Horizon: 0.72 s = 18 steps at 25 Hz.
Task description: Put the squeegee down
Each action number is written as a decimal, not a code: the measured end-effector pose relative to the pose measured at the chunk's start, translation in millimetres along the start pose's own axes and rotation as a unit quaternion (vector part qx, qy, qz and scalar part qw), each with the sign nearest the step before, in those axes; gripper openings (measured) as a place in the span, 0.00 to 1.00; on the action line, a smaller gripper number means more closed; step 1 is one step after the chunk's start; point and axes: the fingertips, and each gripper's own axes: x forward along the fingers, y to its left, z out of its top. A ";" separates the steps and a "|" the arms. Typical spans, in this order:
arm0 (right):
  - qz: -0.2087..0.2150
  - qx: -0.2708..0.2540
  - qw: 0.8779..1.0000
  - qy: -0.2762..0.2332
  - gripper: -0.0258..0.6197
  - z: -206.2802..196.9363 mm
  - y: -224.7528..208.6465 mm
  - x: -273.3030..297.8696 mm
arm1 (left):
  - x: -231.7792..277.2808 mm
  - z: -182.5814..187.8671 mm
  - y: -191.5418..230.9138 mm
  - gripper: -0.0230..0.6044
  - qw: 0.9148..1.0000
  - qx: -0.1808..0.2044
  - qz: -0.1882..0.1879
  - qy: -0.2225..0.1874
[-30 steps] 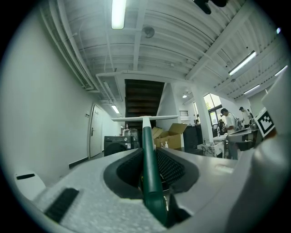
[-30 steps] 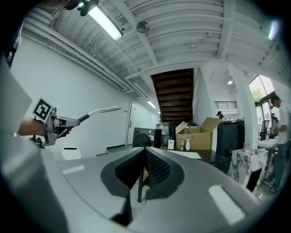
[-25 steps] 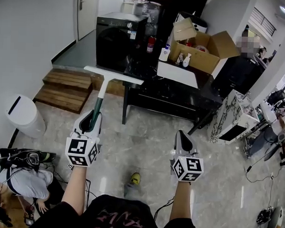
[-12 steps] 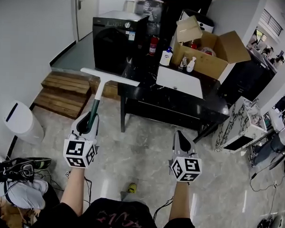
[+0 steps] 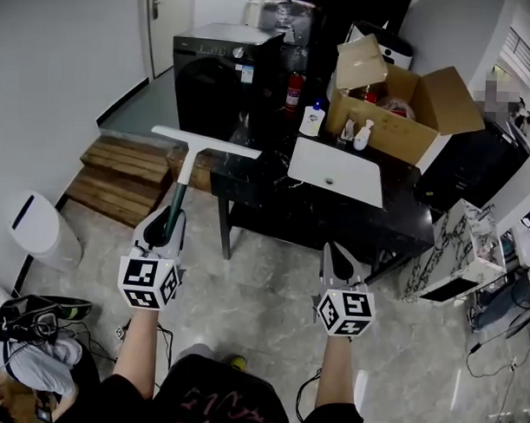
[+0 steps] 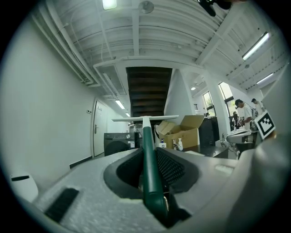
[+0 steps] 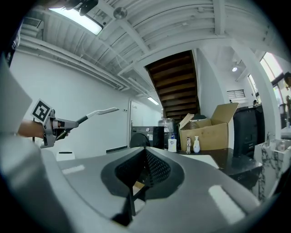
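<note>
Squeegee [image 5: 187, 167] in left hand-held gripper [image 5: 165, 222] (right hand-held gripper [image 5: 337, 251] empty, closed)

Bright, even light from ceiling strip lamps [image 7: 79, 18]; soft sheen on floor [image 5: 271, 293]; 2 gripper views bulge, corners black, foreground blurred.

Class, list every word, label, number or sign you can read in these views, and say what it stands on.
No text reads clearly in any view.
Sticker on the black washing machine: too small.
Label on the white bottle: blurred.
Label on the red fire extinguisher: too small.
Pink print on the person's black shirt: blurred, partly cut off.
Marker cubes: square patterns only, no letters.
</note>
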 end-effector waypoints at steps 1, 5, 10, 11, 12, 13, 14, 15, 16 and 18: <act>0.001 0.003 1.000 -0.002 0.05 1.7 -4.9 6.4 | 7.4 2.0 -0.7 0.19 1.000 0.003 0.000 0.000; 0.003 0.005 1.000 -0.004 0.05 1.0 -21.0 29.4 | 37.0 1.2 -3.7 0.19 1.000 0.008 -0.003 0.000; -0.004 0.008 1.000 -0.001 0.05 -2.0 -40.6 57.3 | 75.0 -1.5 -1.7 0.19 1.000 0.004 -0.007 -0.001; -0.006 0.008 1.000 0.000 0.05 -2.9 -44.4 63.7 | 84.3 -3.4 -0.8 0.19 1.000 0.004 -0.010 0.000; -0.009 0.008 1.000 0.000 0.05 -3.6 -48.4 71.1 | 94.7 -6.1 0.5 0.19 1.000 0.004 -0.012 0.001; -0.012 0.007 1.000 0.001 0.05 -4.1 -52.5 79.4 | 105.5 -9.0 2.3 0.19 1.000 0.004 -0.015 0.003; -0.015 0.007 1.000 0.001 0.05 -4.3 -56.3 88.2 | 116.4 -11.7 4.7 0.19 1.000 0.003 -0.017 0.005; -0.018 0.005 1.000 0.003 0.05 -4.5 -59.9 97.2 | 126.9 -13.8 7.6 0.19 1.000 0.002 -0.019 0.007; -0.020 0.004 1.000 0.005 0.05 -4.8 -63.3 106.2 | 137.5 -15.2 10.9 0.19 1.000 0.000 -0.020 0.009; -0.026 0.003 1.000 0.012 0.05 -6.0 -70.5 124.6 | 159.5 -16.9 17.9 0.19 1.000 -0.005 -0.024 0.012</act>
